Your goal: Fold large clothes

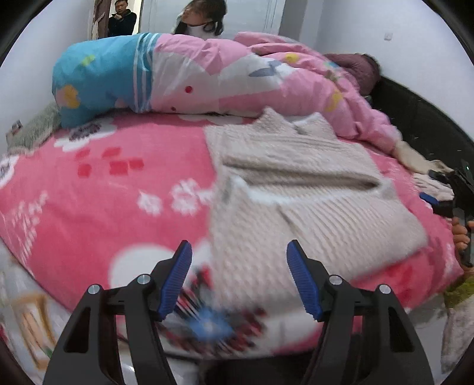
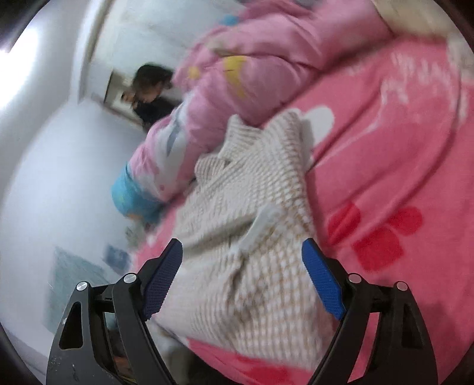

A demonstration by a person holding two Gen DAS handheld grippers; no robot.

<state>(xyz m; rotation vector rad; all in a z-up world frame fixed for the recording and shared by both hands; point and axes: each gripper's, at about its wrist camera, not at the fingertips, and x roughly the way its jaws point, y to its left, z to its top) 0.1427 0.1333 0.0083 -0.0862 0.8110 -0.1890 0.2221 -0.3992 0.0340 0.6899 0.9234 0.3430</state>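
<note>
A beige knitted sweater (image 1: pixel 296 189) lies partly folded on the pink flowered bedspread (image 1: pixel 103 189), one sleeve laid across its body. My left gripper (image 1: pixel 238 251) hovers over the sweater's near edge, open, with nothing pressed between its blue pads. In the right wrist view the same sweater (image 2: pixel 251 237) runs away from me. My right gripper (image 2: pixel 243 248) stands open above its near end, the pads clear of the knit. At the right edge of the left wrist view the other gripper (image 1: pixel 444 189) shows, held by a hand.
A bunched pink and blue quilt (image 1: pixel 192 77) lies along the far side of the bed, touching the sweater's collar. Two people (image 1: pixel 201 17) stand behind it by the white wall. A dark bed frame (image 1: pixel 420 118) curves on the right. The bed's near edge drops to the floor (image 2: pixel 74 275).
</note>
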